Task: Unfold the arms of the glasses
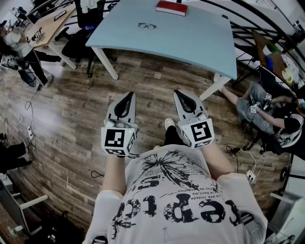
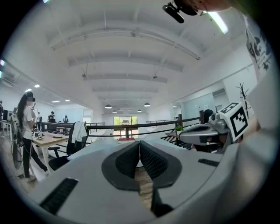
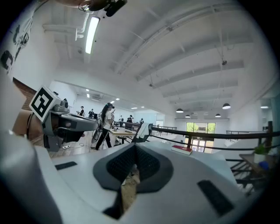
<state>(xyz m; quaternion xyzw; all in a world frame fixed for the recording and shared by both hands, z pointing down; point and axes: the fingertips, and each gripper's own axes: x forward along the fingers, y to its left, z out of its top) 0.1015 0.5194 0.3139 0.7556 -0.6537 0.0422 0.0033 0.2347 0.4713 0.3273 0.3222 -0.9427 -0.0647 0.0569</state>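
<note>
**Ana:** Where are the glasses?

**Ben:** The glasses (image 1: pixel 147 25) lie on the light blue tabletop (image 1: pixel 200 43), closer to its left edge than its right edge. Nothing touches them.

**Ana:** Are their arms folded?

**Ben:** They look too small to tell.

**Ana:** What else is on the tabletop?

**Ben:** A red book (image 1: pixel 171 7) lies at the far edge. It is near the glasses but apart from them.

**Ana:** Where are the two grippers?

**Ben:** Both are over the wooden floor (image 1: pixel 71 109), on the near side of the tabletop's near edge. They are well apart from the glasses. The left gripper (image 1: pixel 129 95) and the right gripper (image 1: pixel 177 92) are side by side and point level toward the tabletop.

**Ana:** Are the fingers apart?

**Ben:** No. The left gripper's fingers (image 2: pixel 129 159) are pressed together with nothing between them. The right gripper's fingers (image 3: pixel 121 165) are together too, and they hold nothing.
</note>
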